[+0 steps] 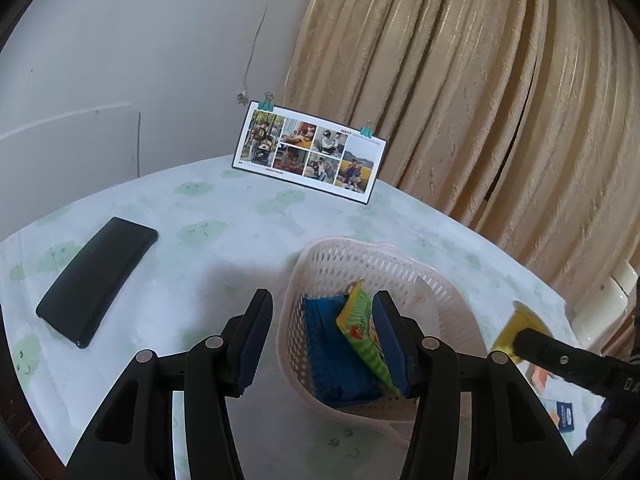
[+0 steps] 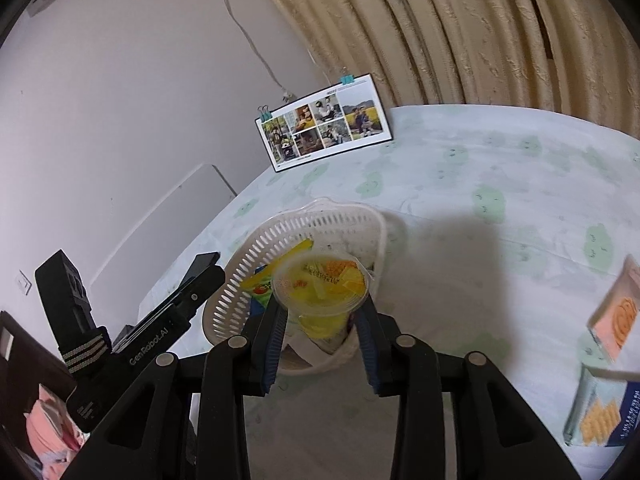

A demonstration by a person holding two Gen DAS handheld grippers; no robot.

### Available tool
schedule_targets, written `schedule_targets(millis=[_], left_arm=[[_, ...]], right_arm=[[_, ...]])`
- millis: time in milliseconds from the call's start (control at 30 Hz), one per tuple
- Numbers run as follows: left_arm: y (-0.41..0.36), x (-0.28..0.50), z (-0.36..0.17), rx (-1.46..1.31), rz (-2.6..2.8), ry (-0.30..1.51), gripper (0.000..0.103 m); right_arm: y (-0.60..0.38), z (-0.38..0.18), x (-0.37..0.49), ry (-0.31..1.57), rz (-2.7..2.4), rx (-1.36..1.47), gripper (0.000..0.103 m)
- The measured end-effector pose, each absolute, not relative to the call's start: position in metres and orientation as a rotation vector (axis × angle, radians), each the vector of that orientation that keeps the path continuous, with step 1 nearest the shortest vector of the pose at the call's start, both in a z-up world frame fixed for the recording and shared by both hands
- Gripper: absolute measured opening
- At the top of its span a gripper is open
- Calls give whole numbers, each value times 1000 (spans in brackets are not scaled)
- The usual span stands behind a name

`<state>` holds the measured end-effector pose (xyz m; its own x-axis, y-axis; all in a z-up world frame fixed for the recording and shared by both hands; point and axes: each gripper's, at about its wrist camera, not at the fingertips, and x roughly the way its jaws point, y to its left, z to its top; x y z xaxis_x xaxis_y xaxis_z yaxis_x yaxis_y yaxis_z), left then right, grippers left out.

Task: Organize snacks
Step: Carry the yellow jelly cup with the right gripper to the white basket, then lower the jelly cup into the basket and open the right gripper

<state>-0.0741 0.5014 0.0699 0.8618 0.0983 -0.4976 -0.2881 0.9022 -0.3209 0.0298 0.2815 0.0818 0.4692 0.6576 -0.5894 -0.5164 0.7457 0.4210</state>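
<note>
A white perforated basket (image 1: 352, 258) stands on the table and holds a blue packet (image 1: 332, 356) and a green packet (image 1: 360, 332) leaning on it. My left gripper (image 1: 324, 340) is open, with one finger outside the basket's left wall and the other over the green packet. My right gripper (image 2: 320, 320) is shut on a clear cup of yellow fruit jelly (image 2: 320, 292), held just over the near side of the basket (image 2: 300, 224). In the left wrist view the cup (image 1: 516, 328) shows at the right, blurred.
A black phone (image 1: 96, 280) lies on the left of the green-patterned tablecloth. A photo card (image 1: 308, 152) stands at the back edge by the wall and curtain. A pink snack pack (image 2: 616, 316) and a blue-and-white cracker pack (image 2: 600, 412) lie to the right.
</note>
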Motion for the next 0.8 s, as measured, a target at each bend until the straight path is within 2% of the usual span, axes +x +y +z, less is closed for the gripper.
schedule_targets(millis=[667, 800], left_arm=[[489, -71, 69, -392, 186, 506, 54], [483, -71, 72, -383, 184, 500, 59]], right_arm=[[268, 68, 34, 820, 694, 230, 37], [258, 62, 35, 826, 671, 233, 37]])
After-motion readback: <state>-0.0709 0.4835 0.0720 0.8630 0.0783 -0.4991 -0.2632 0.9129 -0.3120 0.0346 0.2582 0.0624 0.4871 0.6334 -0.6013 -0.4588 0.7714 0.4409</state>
